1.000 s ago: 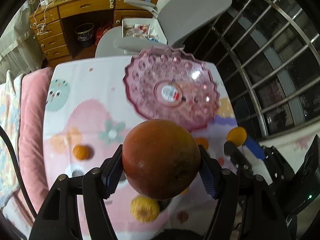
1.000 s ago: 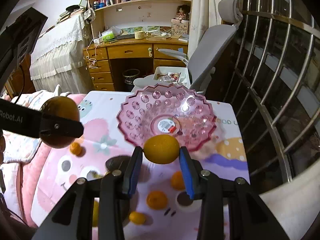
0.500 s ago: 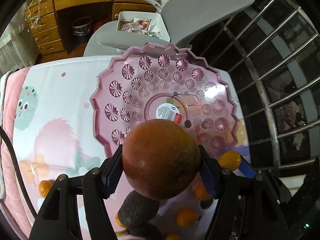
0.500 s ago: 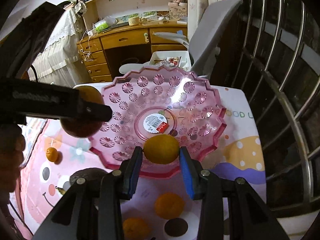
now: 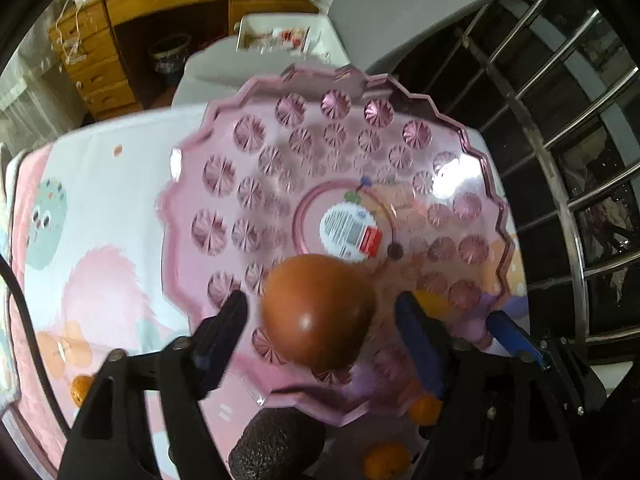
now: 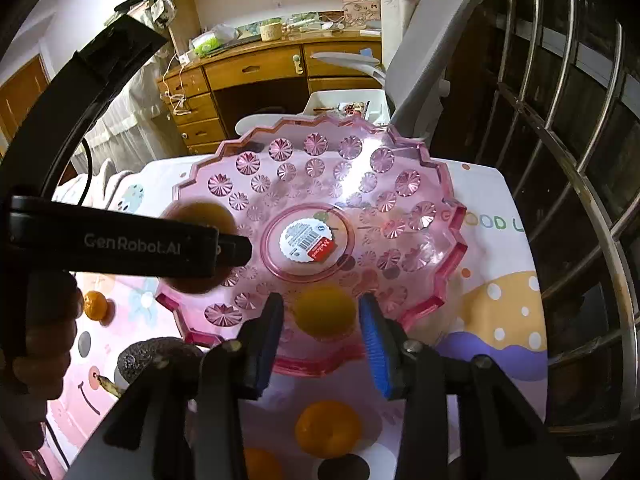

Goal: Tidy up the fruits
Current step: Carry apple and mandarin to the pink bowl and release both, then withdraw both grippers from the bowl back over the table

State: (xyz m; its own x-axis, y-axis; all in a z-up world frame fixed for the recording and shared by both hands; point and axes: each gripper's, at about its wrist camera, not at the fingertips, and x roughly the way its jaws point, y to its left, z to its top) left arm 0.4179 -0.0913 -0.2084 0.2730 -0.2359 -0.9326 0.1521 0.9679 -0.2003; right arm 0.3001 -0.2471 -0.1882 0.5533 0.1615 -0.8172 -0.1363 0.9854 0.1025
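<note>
Both grippers have let go over the pink plate [image 5: 248,152]. The left gripper [image 5: 322,316] has spread its jaws, and the brown fruit [image 5: 318,314] it clamped 0.5 s ago now sits loose between them, blurred, at the plate's 6 o'clock. The right gripper [image 6: 322,318] has opened too, freeing its yellow fruit [image 6: 325,312] near the 6 o'clock rim.

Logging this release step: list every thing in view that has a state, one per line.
Left gripper: open, both pads clear of the fruit.
Right gripper: open.
Large reddish-brown round fruit: released, over the plate.
Small yellow-orange citrus: released, at the plate's near rim.
Pink faceted plastic plate: upright, label inside.
</note>
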